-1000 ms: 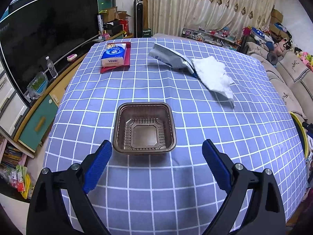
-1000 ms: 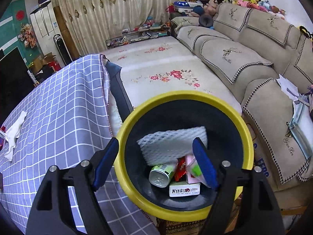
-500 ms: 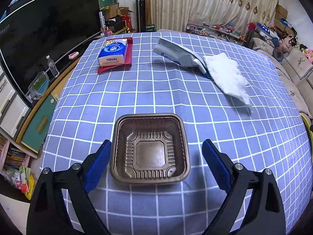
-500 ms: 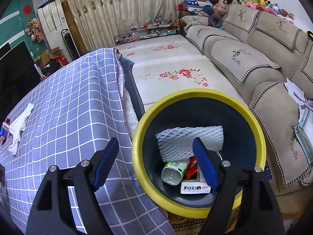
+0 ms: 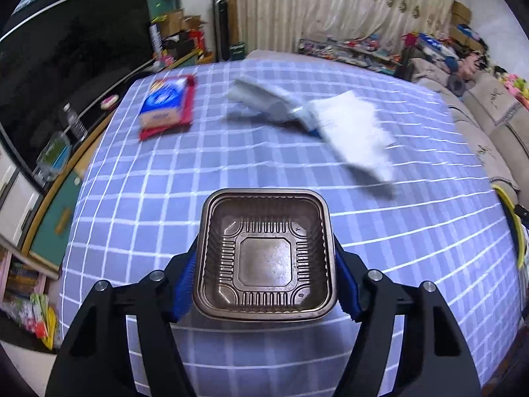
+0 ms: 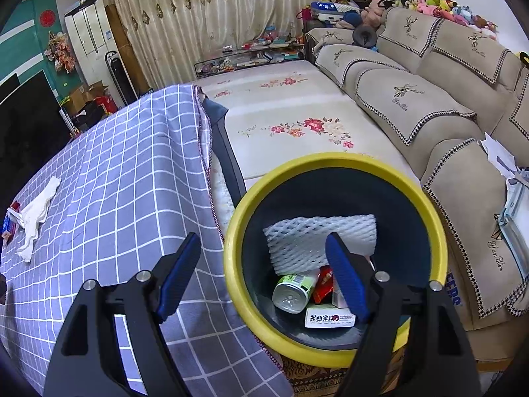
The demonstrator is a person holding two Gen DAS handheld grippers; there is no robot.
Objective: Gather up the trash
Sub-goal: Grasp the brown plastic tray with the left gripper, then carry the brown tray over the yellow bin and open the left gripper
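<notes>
My left gripper [image 5: 266,284] is shut on a brown plastic food tray [image 5: 266,254], its blue pads against the tray's two sides, over the blue checked table [image 5: 165,198]. Farther back lie a silver foil bag [image 5: 264,101] and a crumpled white tissue [image 5: 357,132]. My right gripper [image 6: 261,274] is open and empty, above the table's edge and the yellow-rimmed bin [image 6: 334,238]. The bin holds white foam netting [image 6: 317,235], a can [image 6: 292,292] and small packages.
A tissue pack on a red item [image 5: 165,106] lies at the table's far left. A TV [image 5: 66,76] stands to the left. A beige sofa [image 6: 429,99] and a floral mat [image 6: 291,119] are beyond the bin. The white tissue [image 6: 36,211] shows in the right wrist view.
My left gripper has closed on the brown tray, which now sits between the pads. My right gripper has shifted left, away from over the bin towards the table edge.
</notes>
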